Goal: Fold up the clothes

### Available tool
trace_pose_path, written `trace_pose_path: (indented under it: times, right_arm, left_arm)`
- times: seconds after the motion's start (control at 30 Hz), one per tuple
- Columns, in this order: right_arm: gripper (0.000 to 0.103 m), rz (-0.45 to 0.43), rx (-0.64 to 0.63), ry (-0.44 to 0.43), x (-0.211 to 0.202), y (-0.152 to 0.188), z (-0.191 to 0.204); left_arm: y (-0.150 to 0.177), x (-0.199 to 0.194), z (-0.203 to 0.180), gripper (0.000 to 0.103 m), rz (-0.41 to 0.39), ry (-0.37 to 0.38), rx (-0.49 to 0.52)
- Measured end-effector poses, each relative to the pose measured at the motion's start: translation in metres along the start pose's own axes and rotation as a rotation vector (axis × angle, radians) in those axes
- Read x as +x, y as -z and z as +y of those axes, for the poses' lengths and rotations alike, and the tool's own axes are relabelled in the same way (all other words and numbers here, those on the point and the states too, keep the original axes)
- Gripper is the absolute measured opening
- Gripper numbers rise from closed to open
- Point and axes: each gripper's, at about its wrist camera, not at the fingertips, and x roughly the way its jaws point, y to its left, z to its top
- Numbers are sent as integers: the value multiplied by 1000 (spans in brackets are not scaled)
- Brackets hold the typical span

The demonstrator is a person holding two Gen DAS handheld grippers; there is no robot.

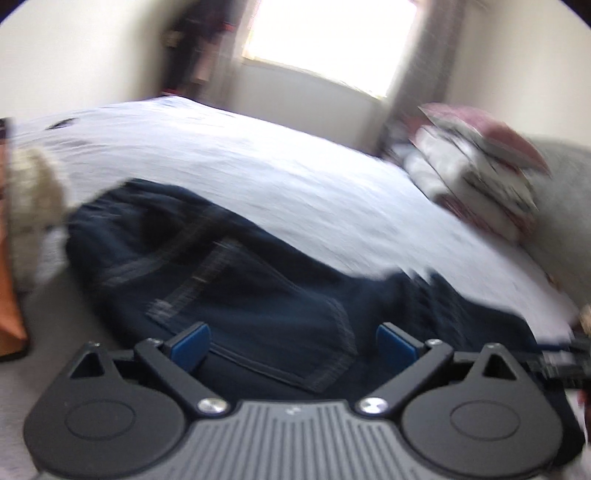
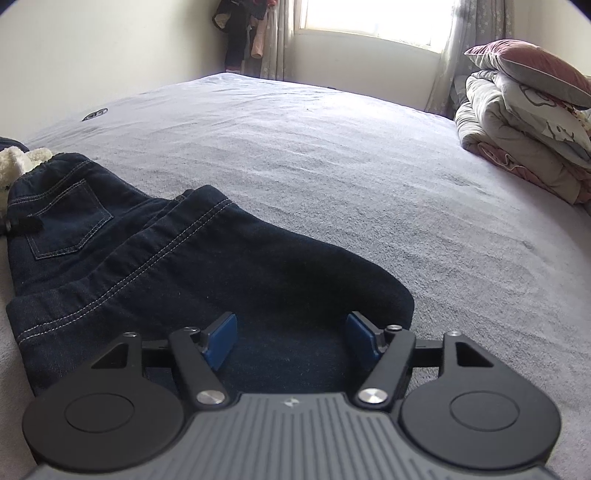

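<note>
Left gripper (image 1: 291,345) is hovering wide open over the jeans (image 2: 155,258), gripping nothing; that view is blurring. Jeans are lying folded on the bed (image 2: 314,166). Right gripper (image 2: 291,339) is standing partly open, pads straddling denim, not clamping.

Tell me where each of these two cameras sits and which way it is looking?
Left wrist: rides on the left gripper, looking along its open blue pads over dark jeans towards the window; blurred, with only the gripper showing clearly.
Right wrist: rides on the right gripper, open above the jeans' leg, facing the same way across the bed; no hand shows.
Shared: jeans, bed, window, folded bedding stack.
</note>
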Motion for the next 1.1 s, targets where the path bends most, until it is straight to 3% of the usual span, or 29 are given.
trace_pose_path:
  times: [0.1,0.27,0.43,0.67,0.97,1.1]
  right_arm:
    - [69,-4,4,3,1,1,-1]
    - [69,-9,2,6,2,0,-1]
    - [69,-12,4,10,2,0,0]
    - [69,-9,12,14,1,-1,-2]
    - [69,-21,15,7,-1,-1,1]
    - [69,-32,2,-22,-4,1,10]
  left_arm:
    - [-6,-3,14,98,-39,-54,-80]
    - [-10,-10,22,98,-100,-150,-116]
    - [-10,-1,34,98,-58,-226,-157]
    - [-6,21,47,98,-11,-208,-252]
    - [1,33,43,100,-84,-227,-248]
    - [2,33,38,92,-107,-253,-247]
